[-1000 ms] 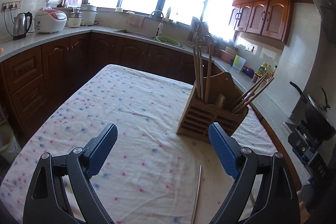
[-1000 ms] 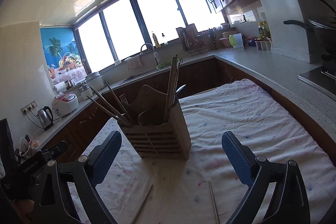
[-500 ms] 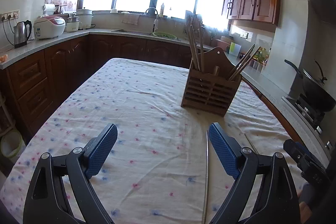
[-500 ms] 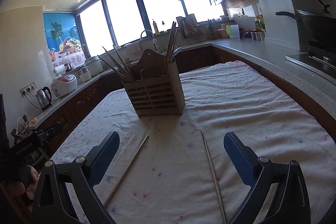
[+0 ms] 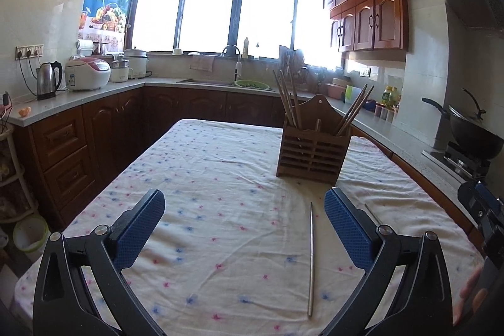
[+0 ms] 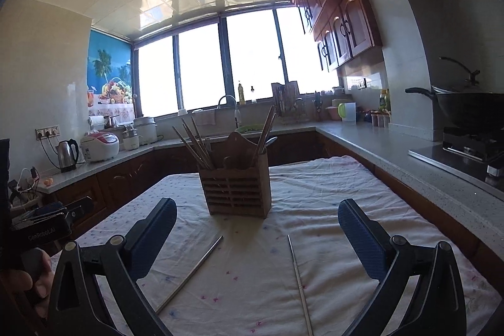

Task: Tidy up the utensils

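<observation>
A wooden slatted utensil holder point(image 5: 313, 153) stands on the cloth-covered table point(image 5: 204, 178) and holds several chopsticks; it also shows in the right wrist view point(image 6: 237, 191). Two metal chopsticks lie loose on the cloth in front of it: one point(image 5: 311, 257) between my left gripper's fingers in the left wrist view, and both in the right wrist view, the left one point(image 6: 192, 271) and the right one point(image 6: 299, 279). My left gripper point(image 5: 244, 225) is open and empty above the near table. My right gripper point(image 6: 256, 238) is open and empty, well short of the holder.
Kitchen counters run along the left point(image 5: 78, 96), back and right point(image 6: 409, 153) of the table. A kettle point(image 5: 47, 81) and rice cooker point(image 5: 88, 74) stand on the left, a wok point(image 5: 469, 131) on the stove at right. My right gripper's body shows at the left wrist view's right edge point(image 5: 485, 210).
Both grippers have drawn back from the holder and levelled, so it looks smaller and farther. The two loose metal chopsticks have come fully into view. Both grippers stay open.
</observation>
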### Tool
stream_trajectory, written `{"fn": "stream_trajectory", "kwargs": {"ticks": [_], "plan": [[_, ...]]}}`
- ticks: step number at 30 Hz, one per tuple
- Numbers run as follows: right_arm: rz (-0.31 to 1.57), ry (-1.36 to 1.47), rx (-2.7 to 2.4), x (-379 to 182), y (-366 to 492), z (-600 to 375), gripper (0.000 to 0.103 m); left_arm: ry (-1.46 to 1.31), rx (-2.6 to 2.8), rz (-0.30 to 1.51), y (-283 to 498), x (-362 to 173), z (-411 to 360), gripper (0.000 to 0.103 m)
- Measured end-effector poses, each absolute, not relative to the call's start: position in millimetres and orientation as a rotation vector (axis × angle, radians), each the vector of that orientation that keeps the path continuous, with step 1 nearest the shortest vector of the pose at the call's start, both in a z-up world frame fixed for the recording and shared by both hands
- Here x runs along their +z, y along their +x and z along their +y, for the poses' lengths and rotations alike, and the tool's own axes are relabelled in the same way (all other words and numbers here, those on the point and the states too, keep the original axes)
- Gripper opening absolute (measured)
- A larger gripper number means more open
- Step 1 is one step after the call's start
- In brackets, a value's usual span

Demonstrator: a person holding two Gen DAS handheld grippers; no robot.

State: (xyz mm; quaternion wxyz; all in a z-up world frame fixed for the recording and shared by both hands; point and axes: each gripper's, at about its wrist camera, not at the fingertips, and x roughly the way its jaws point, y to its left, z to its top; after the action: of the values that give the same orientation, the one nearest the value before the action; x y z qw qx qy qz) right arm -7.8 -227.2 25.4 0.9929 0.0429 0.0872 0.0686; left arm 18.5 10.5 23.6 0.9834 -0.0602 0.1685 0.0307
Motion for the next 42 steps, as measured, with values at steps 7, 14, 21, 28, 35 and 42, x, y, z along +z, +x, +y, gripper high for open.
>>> {"fn": "stream_trajectory", "kwargs": {"ticks": [7,14,21,28,35,42], "plan": [[0.236,0.039,0.142,0.5,-21.4,-224.9,0.103,-0.048,0.071,0.357,3.3,2.5,-4.3,0.103],[0.25,0.02,0.138,-8.3,-28.0,-226.8,0.103,0.01,0.082,0.358,-1.3,-6.0,-17.1,0.103],[0.251,0.035,0.123,-11.9,-25.7,-231.9,0.103,0.011,0.102,0.35,-2.4,-7.8,-16.1,0.103],[0.241,0.042,0.126,-11.6,-25.6,-233.9,0.103,0.012,0.115,0.347,-2.1,-9.8,-14.9,0.103],[0.161,0.027,0.107,-2.4,-34.0,-232.9,0.103,0.014,0.119,0.346,-0.5,-10.8,-16.3,0.103],[0.18,0.044,0.114,-7.9,-28.0,-236.1,0.103,0.014,0.125,0.343,-0.1,-10.3,-16.7,0.103]]}}
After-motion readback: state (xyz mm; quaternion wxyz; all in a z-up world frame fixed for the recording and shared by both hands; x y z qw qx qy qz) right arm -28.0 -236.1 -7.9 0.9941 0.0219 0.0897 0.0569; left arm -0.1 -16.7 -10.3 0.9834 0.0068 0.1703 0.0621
